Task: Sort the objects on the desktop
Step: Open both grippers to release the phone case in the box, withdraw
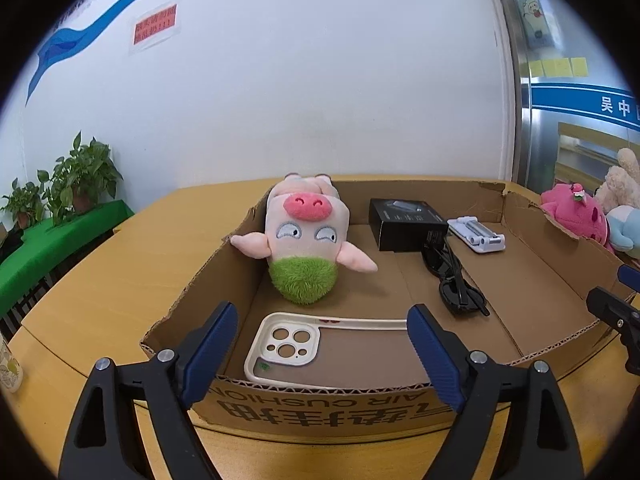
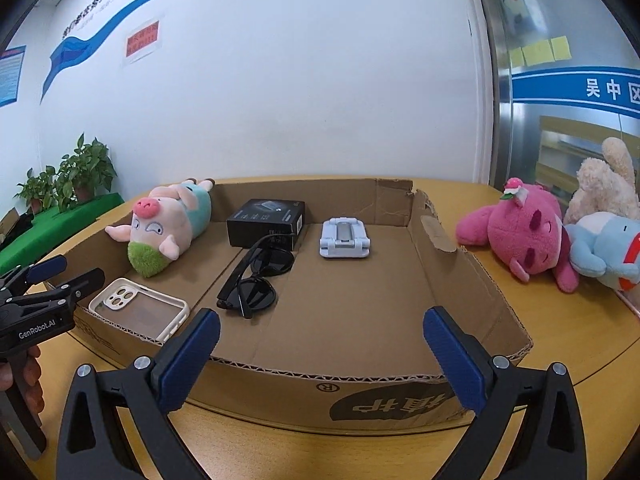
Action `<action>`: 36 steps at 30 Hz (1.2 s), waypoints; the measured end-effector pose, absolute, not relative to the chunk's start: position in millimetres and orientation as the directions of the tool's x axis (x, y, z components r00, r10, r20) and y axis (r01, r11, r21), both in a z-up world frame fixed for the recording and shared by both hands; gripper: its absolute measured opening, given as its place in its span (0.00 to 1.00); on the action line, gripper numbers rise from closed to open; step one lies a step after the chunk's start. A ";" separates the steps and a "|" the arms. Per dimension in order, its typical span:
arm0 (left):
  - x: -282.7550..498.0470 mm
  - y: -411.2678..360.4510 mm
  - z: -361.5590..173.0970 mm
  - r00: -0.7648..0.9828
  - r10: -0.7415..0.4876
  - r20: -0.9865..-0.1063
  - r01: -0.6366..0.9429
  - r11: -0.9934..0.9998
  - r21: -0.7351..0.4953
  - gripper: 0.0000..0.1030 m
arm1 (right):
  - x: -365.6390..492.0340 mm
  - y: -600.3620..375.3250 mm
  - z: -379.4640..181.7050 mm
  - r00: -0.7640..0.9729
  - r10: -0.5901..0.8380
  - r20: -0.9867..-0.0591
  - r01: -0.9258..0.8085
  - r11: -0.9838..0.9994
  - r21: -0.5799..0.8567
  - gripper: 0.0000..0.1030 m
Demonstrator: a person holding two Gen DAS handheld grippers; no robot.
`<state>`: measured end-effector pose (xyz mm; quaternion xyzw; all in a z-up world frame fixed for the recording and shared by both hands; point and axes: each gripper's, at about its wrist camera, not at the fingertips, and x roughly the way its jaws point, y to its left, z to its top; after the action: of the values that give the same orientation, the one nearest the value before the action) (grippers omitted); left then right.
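A shallow cardboard box [image 1: 320, 400] [image 2: 280, 392] lies on the wooden table. Inside it are an upside-down pig plush [image 1: 304, 232] [image 2: 168, 220], a cream phone case [image 1: 280, 344] [image 2: 120, 298], a black carton [image 1: 404, 224] [image 2: 266, 220], black sunglasses [image 1: 456, 296] [image 2: 256, 292] and a white phone stand [image 1: 478, 234] [image 2: 344, 238]. My left gripper [image 1: 322, 308] [image 2: 78, 270] stands open over the box's near left corner, just above the phone case, holding nothing. My right gripper [image 2: 322, 312] is open and empty over the near wall, facing bare cardboard floor.
Outside the box on the right lie a pink plush [image 2: 520, 232], a blue plush [image 2: 600, 248] and a beige plush [image 2: 604, 184]. Potted plants [image 1: 80, 176] stand on a green shelf far left. A white wall rises behind the table. A hand [image 2: 24, 376] holds the left gripper.
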<state>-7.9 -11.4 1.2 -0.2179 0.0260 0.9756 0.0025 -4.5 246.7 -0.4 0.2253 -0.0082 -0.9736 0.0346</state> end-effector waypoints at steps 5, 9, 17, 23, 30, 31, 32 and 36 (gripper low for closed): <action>-9.2 -12.2 1.3 -0.904 -0.001 -0.428 -0.022 -0.999 0.047 0.87 | -4.4 247.2 -0.3 -0.895 -0.078 -0.440 0.071 -0.997 0.032 1.00; -10.4 -11.9 0.7 -0.903 0.005 -0.429 -0.028 -0.999 0.047 0.88 | -3.0 246.7 0.3 -0.895 -0.076 -0.439 0.069 -0.997 0.032 1.00; -9.6 -11.6 0.6 -0.904 0.004 -0.428 -0.027 -0.999 0.047 0.88 | -2.8 247.3 0.4 -0.894 -0.077 -0.441 0.069 -0.997 0.033 1.00; -9.9 -11.6 0.8 -0.903 0.005 -0.429 -0.028 -0.999 0.047 0.88 | -3.1 247.4 0.5 -0.894 -0.077 -0.442 0.069 -0.997 0.033 1.00; -10.0 -12.0 0.7 -0.903 0.006 -0.429 -0.028 -0.999 0.046 0.88 | -2.7 247.6 0.7 -0.895 -0.076 -0.440 0.069 -0.997 0.031 1.00; -10.1 -12.0 0.7 -0.903 0.007 -0.429 -0.029 -0.999 0.046 0.88 | -2.8 247.7 0.7 -0.895 -0.077 -0.440 0.070 -0.997 0.032 1.00; -10.2 -11.7 0.7 -0.903 0.008 -0.429 -0.030 -0.999 0.045 0.88 | -2.9 247.5 0.7 -0.895 -0.077 -0.440 0.070 -0.997 0.032 1.00; -11.4 -10.6 0.0 -0.902 0.022 -0.431 -0.045 -0.998 0.044 0.92 | -2.4 247.6 0.8 -0.894 -0.078 -0.440 0.070 -0.997 0.033 1.00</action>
<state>-11.4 -10.6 0.0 -0.2205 0.0263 0.9749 0.0170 -2.4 247.6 0.8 0.2265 -0.0081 -0.9732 0.0380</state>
